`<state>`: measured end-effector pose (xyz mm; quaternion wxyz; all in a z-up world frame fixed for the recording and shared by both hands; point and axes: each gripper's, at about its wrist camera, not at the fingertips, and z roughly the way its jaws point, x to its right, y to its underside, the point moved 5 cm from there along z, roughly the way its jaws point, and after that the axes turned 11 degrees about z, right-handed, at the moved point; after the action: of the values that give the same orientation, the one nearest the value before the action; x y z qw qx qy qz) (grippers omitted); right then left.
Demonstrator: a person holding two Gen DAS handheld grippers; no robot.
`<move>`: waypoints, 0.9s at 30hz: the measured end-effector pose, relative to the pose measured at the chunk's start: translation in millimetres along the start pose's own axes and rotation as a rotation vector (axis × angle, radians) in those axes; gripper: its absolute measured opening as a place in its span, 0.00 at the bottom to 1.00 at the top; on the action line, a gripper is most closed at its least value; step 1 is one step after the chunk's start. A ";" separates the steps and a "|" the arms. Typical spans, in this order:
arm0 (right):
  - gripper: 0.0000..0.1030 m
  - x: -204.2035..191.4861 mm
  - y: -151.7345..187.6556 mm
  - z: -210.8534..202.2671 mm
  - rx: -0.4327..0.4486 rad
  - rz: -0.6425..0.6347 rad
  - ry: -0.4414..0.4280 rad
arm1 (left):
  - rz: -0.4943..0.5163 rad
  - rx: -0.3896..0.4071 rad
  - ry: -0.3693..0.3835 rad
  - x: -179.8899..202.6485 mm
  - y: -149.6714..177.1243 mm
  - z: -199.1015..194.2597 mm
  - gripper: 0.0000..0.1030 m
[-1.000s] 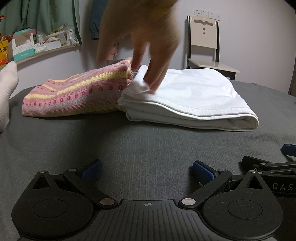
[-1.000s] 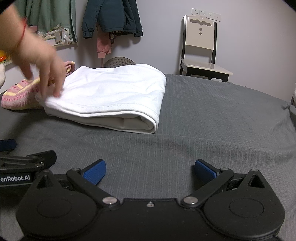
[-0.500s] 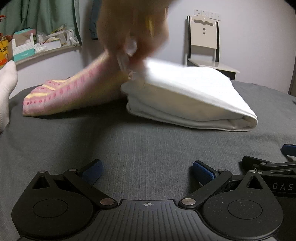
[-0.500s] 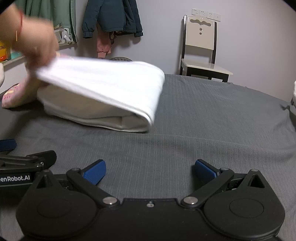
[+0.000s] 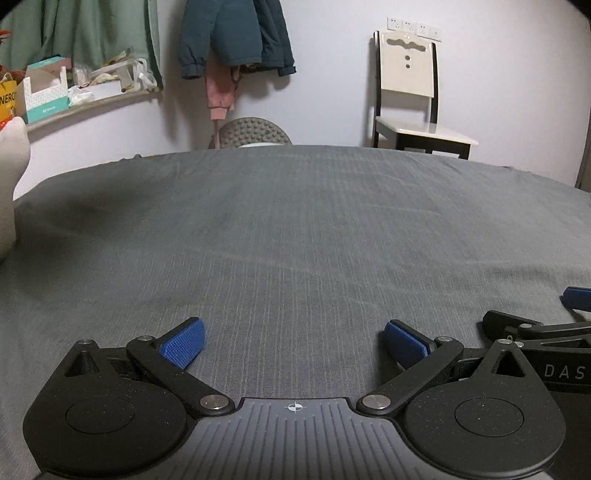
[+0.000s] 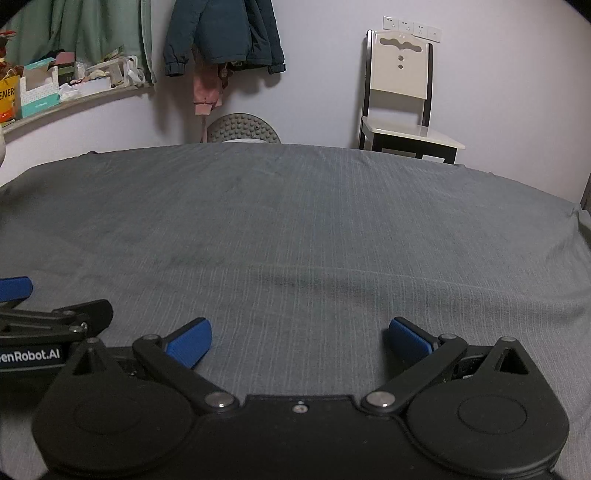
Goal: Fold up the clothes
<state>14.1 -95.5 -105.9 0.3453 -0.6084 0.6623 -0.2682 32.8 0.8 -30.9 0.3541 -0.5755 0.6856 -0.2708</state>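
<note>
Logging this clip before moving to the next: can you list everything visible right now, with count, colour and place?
bed cover: one, grey, fills foreground
chair: one, cream with black frame, back right
jacket: one, dark teal, hung on wall
pink garment: one, under the jacket
curtain: one, green, upper left
shelf: one, cluttered with boxes, left wall
wall sockets: white, above chair
left gripper: open, blue pads, resting on cover
right gripper: open, blue pads, beside it
</note>
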 end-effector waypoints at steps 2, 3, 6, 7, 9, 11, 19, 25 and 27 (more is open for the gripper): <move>1.00 0.0 -0.3 -0.1 0.000 0.000 0.000 | 0.000 0.000 0.000 0.2 0.1 -0.2 1.00; 1.00 0.1 -0.3 -0.1 0.000 0.000 0.000 | 0.000 0.000 0.000 0.3 0.2 -0.3 1.00; 1.00 -0.2 0.2 -0.1 0.000 0.000 0.000 | 0.000 -0.001 -0.001 0.6 0.7 -0.4 1.00; 1.00 -0.1 0.3 0.1 0.000 0.000 0.000 | 0.001 -0.001 -0.001 1.8 0.7 0.4 1.00; 1.00 0.4 1.4 0.2 0.001 0.000 0.000 | 0.001 -0.001 -0.002 2.3 1.3 0.7 1.00; 1.00 1.0 1.6 0.4 0.001 0.000 0.000 | 0.000 -0.001 -0.001 0.9 1.9 0.7 1.00; 1.00 2.0 1.0 0.7 0.000 0.001 -0.001 | 0.000 -0.002 -0.002 -0.2 1.9 -0.5 1.00; 1.00 2.1 0.9 1.1 0.000 0.001 -0.001 | 0.000 -0.002 -0.003 -1.0 1.7 -0.4 1.00; 1.00 2.4 1.1 1.2 0.000 0.000 -0.001 | 0.000 -0.002 -0.003 -1.1 1.7 -0.3 1.00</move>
<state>14.3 -97.7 -107.8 0.3455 -0.6084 0.6623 -0.2679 31.7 2.1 -31.8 0.3543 -0.5764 0.6853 -0.2692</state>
